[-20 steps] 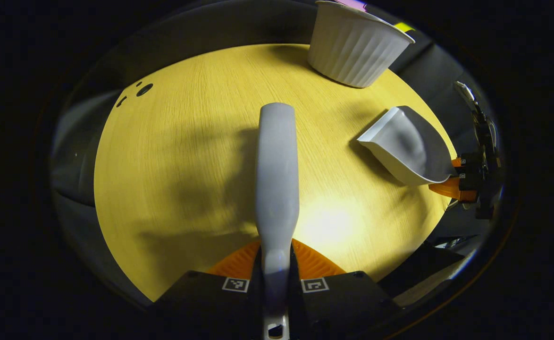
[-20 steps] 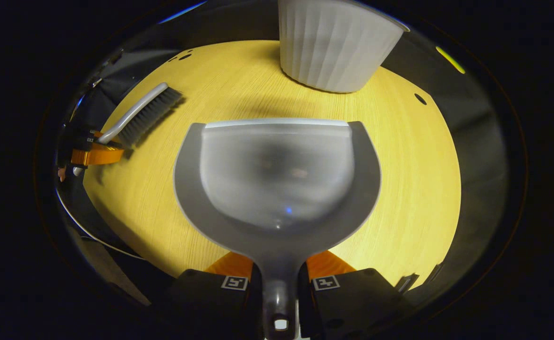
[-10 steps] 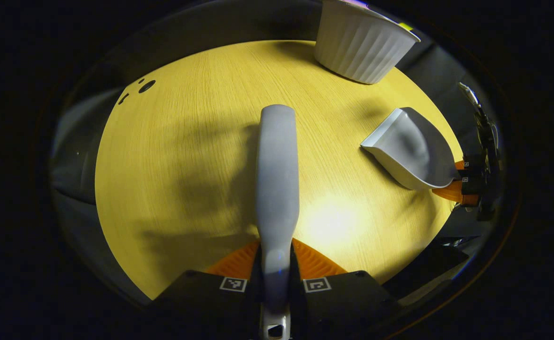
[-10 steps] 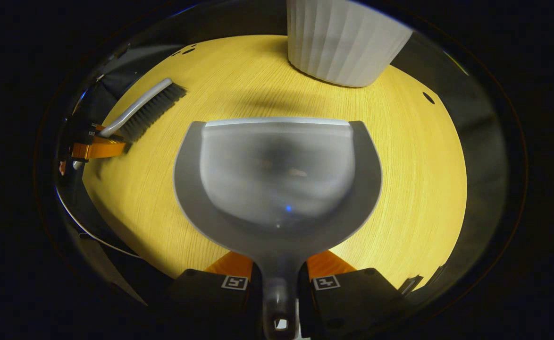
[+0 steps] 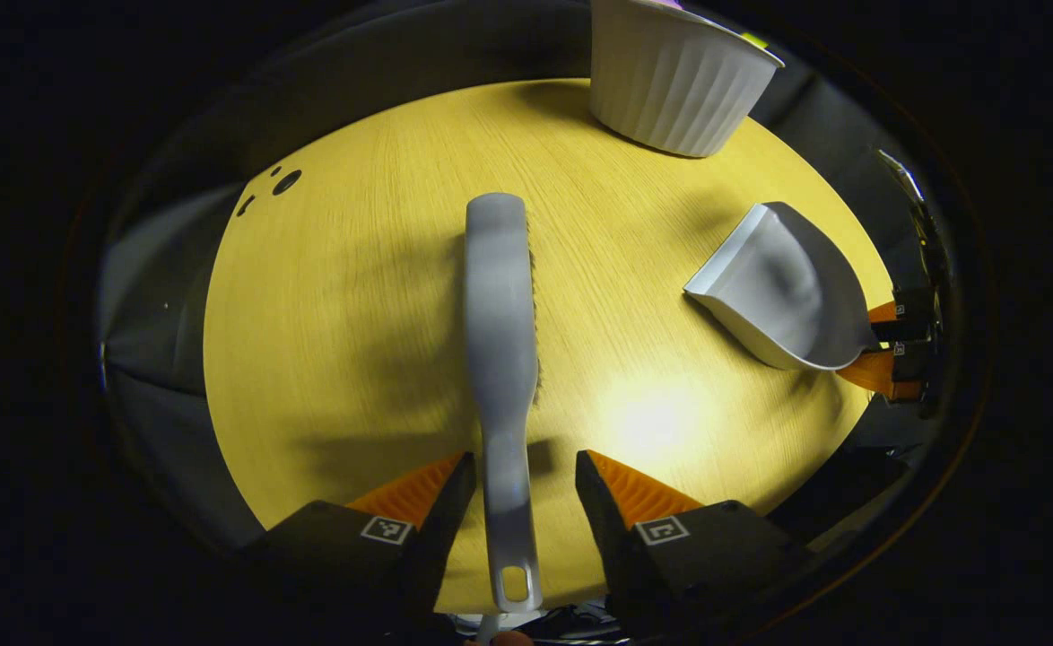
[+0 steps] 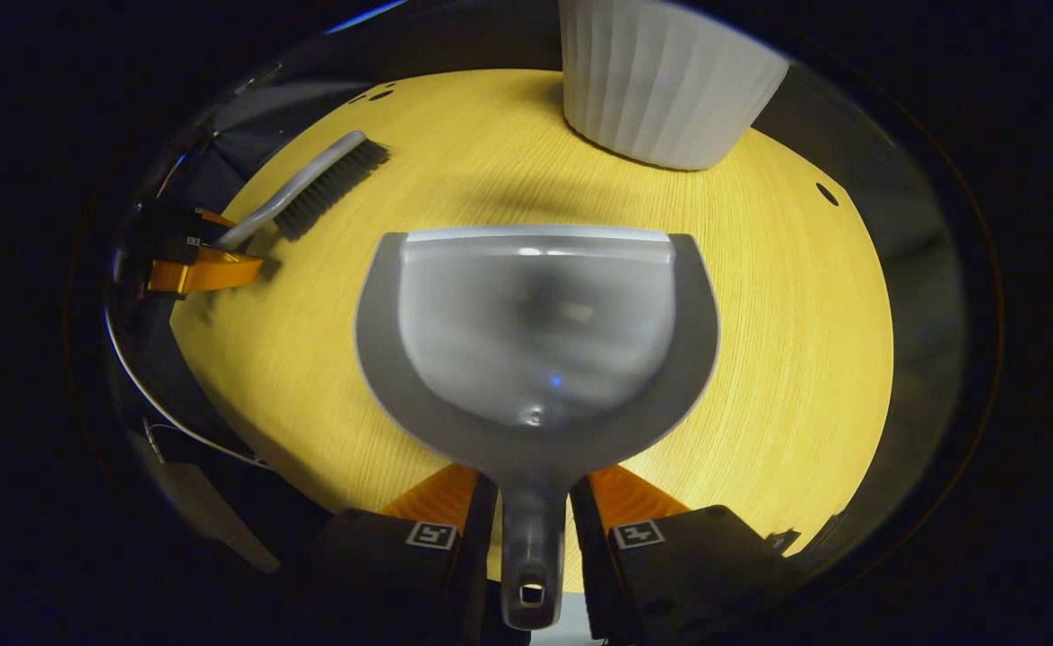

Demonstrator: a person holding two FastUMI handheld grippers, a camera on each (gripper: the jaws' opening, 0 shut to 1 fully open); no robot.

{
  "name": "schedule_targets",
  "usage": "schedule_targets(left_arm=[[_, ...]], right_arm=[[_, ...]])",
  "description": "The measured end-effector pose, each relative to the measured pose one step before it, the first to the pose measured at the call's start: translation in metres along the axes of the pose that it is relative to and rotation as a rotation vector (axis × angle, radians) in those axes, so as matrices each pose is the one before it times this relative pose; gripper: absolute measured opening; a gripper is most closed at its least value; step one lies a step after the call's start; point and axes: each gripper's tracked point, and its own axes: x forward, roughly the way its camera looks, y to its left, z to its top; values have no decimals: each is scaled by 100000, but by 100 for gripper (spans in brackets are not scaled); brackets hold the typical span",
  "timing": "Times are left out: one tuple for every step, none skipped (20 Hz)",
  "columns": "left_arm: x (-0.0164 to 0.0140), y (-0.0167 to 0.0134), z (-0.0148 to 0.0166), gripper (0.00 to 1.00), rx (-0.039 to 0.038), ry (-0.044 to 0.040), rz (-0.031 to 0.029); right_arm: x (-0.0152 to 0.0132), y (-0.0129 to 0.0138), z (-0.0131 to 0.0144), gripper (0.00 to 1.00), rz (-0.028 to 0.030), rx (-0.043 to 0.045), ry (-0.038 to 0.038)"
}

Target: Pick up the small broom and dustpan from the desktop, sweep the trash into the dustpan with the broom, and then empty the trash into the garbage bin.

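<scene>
The small grey broom (image 5: 498, 305) lies flat on the yellow table (image 5: 347, 296), its handle running back between my left gripper's fingers. My left gripper (image 5: 524, 459) is open, with a clear gap on each side of the handle. The grey dustpan (image 6: 535, 332) rests on the table with its mouth toward the white ribbed bin (image 6: 665, 85). My right gripper (image 6: 534, 480) is slightly open, a thin gap showing beside the dustpan's handle. The right gripper view also has the broom (image 6: 316, 184) and the left gripper (image 6: 221, 244) at far left. The left gripper view shows the dustpan (image 5: 782, 287) and the right gripper (image 5: 885, 345) at far right.
The white ribbed bin (image 5: 670, 81) stands at the table's far edge, beyond the dustpan. Small dark holes (image 5: 286, 181) mark the tabletop at the far left. The table's rounded edge (image 5: 230, 502) drops to dark floor all around.
My left gripper has opened and let go of the broom, which now lies on the table. The right gripper's fingers have spread a little from the dustpan handle.
</scene>
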Motion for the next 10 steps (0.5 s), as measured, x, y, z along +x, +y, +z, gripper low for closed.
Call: schedule_targets(left_arm=[[-358,30,-118,79,-1424,-38,1456],[-357,34,-47,85,-1148,-553,1565],[-337,45,-195,86,-1078,-257,1206],[-474,58,-21,88,-1524,-822,1279],[-562,61,-71,88,-1502,-716,1047],[-768,35,57,89,-1616,-1187,1093],[-674,202,158,89,-1153,-1525,1106],[-904,156,372,89,-1298,-2405,1382],[-693,79,282,90,-1522,-2281,1176],[-958,-30,555,89,-1928,-3187,965]], right_arm=[[-544,169,14,48,1620,557,-681],[-610,133,150,41,1474,338,-594],[-459,169,93,53,1479,326,-1083],[-511,7,89,56,642,-197,-887],[-572,150,109,61,1202,-248,-1012],[-768,24,159,64,469,-339,-1169],[-784,-118,285,72,238,-513,-1982],[-830,-57,487,75,200,-523,-2561],[-808,37,465,76,48,-82,-2635],[-992,45,772,77,390,-261,-3526]])
